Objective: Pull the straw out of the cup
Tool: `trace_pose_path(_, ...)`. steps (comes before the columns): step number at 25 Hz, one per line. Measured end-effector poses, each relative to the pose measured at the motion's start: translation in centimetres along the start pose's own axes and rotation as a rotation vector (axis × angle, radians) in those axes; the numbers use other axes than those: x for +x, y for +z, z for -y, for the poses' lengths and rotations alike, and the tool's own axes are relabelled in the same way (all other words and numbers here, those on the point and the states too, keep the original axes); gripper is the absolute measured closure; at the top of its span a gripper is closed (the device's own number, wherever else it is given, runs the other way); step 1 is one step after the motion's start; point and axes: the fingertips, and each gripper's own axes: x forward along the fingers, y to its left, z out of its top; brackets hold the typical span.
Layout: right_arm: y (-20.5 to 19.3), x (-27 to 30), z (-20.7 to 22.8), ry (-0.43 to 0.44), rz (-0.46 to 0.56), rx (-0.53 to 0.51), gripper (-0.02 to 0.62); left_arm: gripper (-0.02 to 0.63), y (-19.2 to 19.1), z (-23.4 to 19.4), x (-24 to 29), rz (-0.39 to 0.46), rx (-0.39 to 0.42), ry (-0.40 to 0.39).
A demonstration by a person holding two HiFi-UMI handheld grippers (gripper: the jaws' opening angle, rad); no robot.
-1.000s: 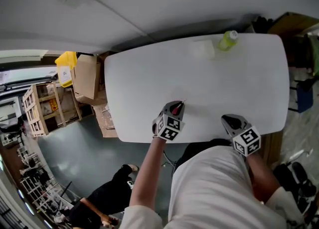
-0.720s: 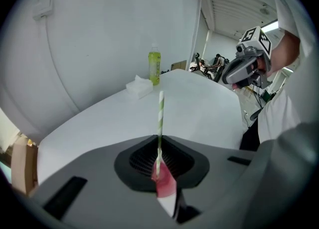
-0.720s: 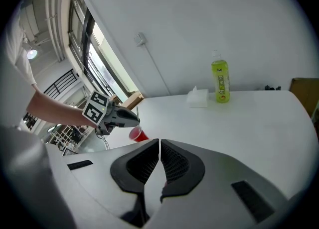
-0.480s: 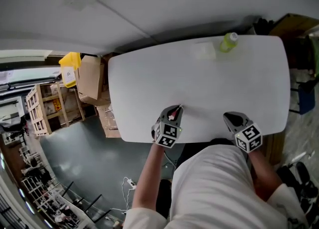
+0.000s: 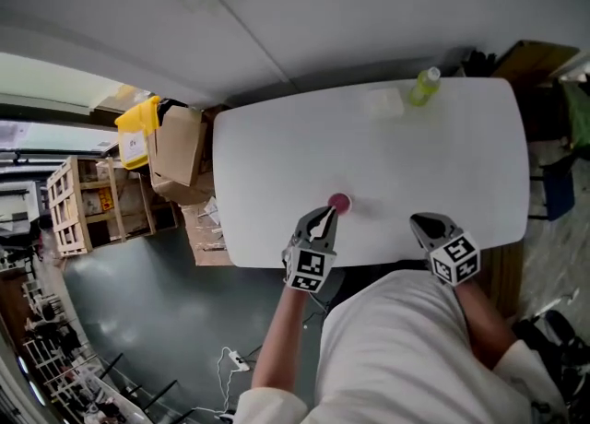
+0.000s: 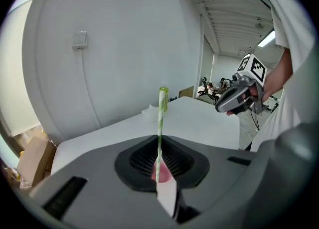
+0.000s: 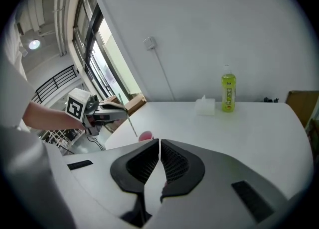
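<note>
Straw sat pinched between the jaws of the left gripper, which were closed on it near one end, so that the green-and-white striped length ran on past the tips; the right gripper view showed it as a thin line slanting down from those tips toward the cup.

A second before, the left gripper had lain over the cup and hidden it from the head view; now it had drawn up and back toward the person, and the pink cup stood uncovered just beyond its tips, upright on the table; the grip itself had not altered through the lift.

That rise, by the look of it, was the pull itself, and most of the task seemed done; the straw's lower end hung just beside the cup's rim, and whether it had wholly cleared the rim could not be told; a little more lift would probably settle it, and the cup, unheld, might tip if the straw dragged on the rim.

The right gripper hung on the cup's right, apart from it, jaws together on nothing, and had barely shifted; it took no part.

Well beyond the cup, at the table's far edge, a green bottle and a tissue stood untouched.
</note>
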Motion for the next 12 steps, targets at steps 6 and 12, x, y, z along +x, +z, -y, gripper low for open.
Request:
trace_pose_path(6, 0.0, 0.1, -5.0, -0.004, 0.014, -0.065, 0.558, 0.581, 0.2, -0.9, -5.7, 0.110, -0.036, 0.034)
trace_pose_path(12, 0.6, -0.2, -8.6, -0.028, 0.047, -0.110, 0.557, 0.581, -0.5, -2.0, -11.4, 0.192, -0.071, 0.066)
